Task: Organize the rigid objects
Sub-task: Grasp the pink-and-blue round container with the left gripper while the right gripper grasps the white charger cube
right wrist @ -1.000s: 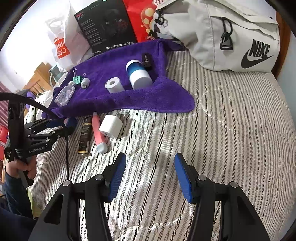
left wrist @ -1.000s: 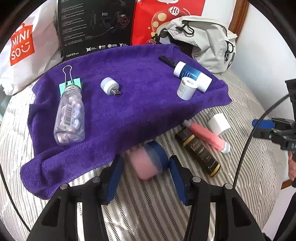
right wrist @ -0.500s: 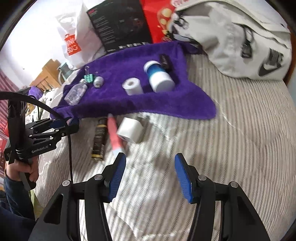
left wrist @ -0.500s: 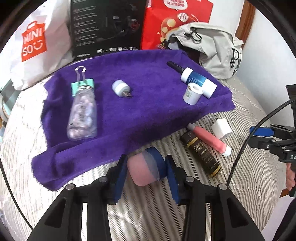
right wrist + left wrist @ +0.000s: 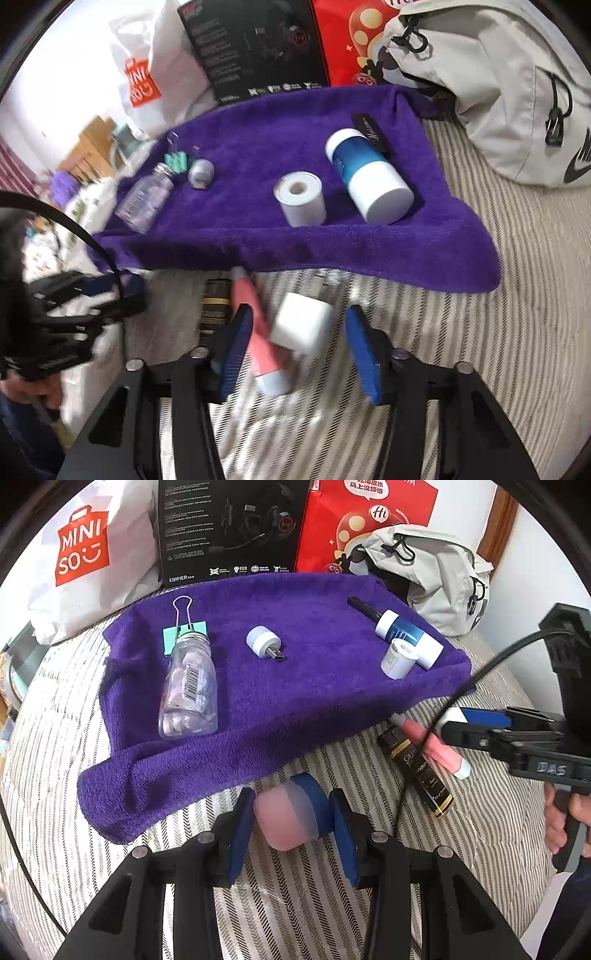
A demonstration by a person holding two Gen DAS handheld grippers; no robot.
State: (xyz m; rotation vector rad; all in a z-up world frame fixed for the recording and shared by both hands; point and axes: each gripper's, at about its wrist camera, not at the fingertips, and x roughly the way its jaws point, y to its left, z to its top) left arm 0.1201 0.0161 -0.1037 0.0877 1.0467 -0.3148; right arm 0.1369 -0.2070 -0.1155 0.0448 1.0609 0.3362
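Note:
My left gripper is shut on a small pink and blue container just off the near edge of the purple towel. On the towel lie a clear bottle, a teal binder clip, a USB plug, a white roll and a blue-white bottle. My right gripper is open on the striped bed. A white charger cube and a pink tube lie between its fingers. A black tube lies just left of them.
A grey Nike bag, a black headset box, a red bag and a white Miniso bag line the far side of the towel. A hand holds the right gripper's handle at the right edge.
The left gripper closed on the pink and blue container. The right gripper moved forward until the white cube and pink tube lay between its open fingers.

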